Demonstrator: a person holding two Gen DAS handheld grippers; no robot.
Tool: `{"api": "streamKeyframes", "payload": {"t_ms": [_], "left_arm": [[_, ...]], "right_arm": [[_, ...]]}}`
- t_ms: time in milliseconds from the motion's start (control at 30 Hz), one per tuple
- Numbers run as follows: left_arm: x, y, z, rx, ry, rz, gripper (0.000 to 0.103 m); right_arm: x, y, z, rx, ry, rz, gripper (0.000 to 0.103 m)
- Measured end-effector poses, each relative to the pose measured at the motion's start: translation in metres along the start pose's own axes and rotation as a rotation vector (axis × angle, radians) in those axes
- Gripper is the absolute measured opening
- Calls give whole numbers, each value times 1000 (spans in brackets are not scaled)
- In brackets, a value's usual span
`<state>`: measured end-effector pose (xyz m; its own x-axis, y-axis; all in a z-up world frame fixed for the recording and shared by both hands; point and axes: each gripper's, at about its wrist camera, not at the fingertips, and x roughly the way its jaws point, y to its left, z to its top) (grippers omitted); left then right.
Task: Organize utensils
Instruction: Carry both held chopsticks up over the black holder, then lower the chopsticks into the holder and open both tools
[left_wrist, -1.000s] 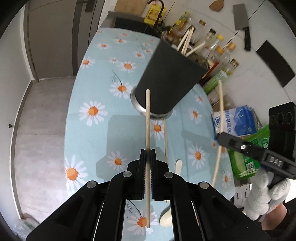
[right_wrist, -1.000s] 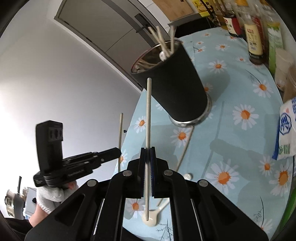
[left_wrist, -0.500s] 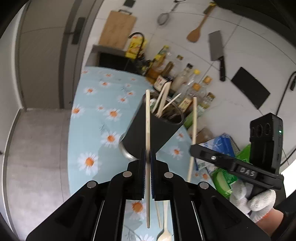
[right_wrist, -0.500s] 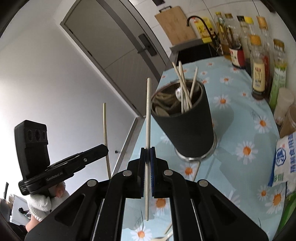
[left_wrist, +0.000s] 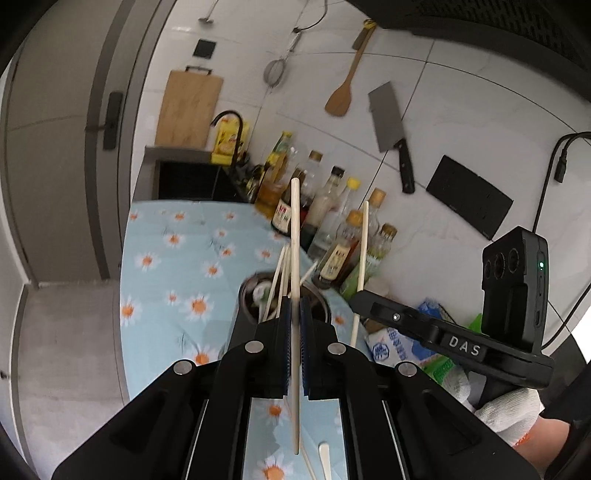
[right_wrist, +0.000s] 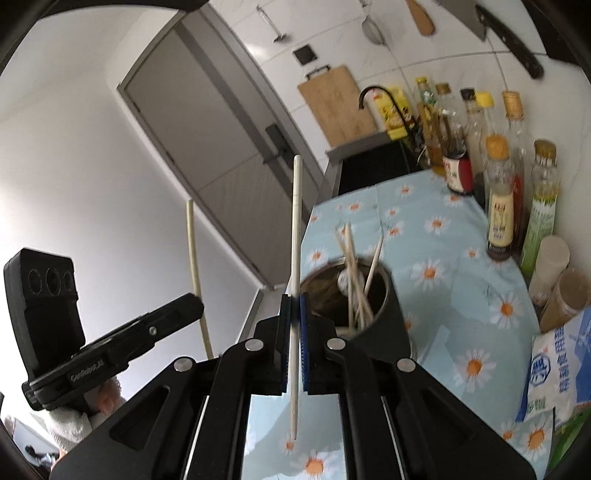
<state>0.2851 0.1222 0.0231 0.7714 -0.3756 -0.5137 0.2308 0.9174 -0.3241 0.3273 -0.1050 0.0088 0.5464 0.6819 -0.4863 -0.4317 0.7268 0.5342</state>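
A black utensil cup (right_wrist: 384, 317) with a metal rim (left_wrist: 247, 288) stands on the daisy tablecloth (left_wrist: 166, 280) and holds several chopsticks (right_wrist: 352, 266). My left gripper (left_wrist: 294, 306) is shut on a pale chopstick (left_wrist: 294, 229), held upright just in front of and above the cup. My right gripper (right_wrist: 294, 306) is shut on a white chopstick (right_wrist: 296, 221), also upright, just left of the cup's rim. Each gripper shows in the other's view, the right one (left_wrist: 360, 299) and the left one (right_wrist: 195, 306), each with its chopstick. A chopstick and a pale spoon (left_wrist: 324, 458) lie on the cloth below.
Sauce and oil bottles (right_wrist: 498, 199) line the wall behind the cup. A white and blue bag (right_wrist: 557, 369) and a green packet (left_wrist: 436, 369) lie at the right. A sink with a black faucet (left_wrist: 229, 122) is at the far end. A cleaver (left_wrist: 391, 129) and wooden spatula (left_wrist: 341, 99) hang on the wall.
Both grippers have risen and tilted up with their chopsticks. The cup, seen from the side before, now shows its open top from above, close under both grippers.
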Motion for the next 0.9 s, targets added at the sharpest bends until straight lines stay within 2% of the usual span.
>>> {"api": "streamKeyframes", "payload": {"t_ms": [200,367,467,633,733,900], "left_arm": [[11,-4,27,32,-40,-19,4],[21,-5,45,49,-103,-81,4],[22,-3,52,68,-154,-115,4],[33,6,58,67,-218,-100,4],[43,15,55,46,-241,-81,4],[64,33,38,-21,-247,-86,4]], "right_arm": [[-5,-8,34,7,-74,-11,6],[-9,-14,53,23,-153,-17,6],[-7,-19,54,48,-202,-28,6],[2,-23,55,56,-261,-58,6],[6,-18,50,-6,-327,-94,6],[24,-23,38,-34,-317,-137,6]]}}
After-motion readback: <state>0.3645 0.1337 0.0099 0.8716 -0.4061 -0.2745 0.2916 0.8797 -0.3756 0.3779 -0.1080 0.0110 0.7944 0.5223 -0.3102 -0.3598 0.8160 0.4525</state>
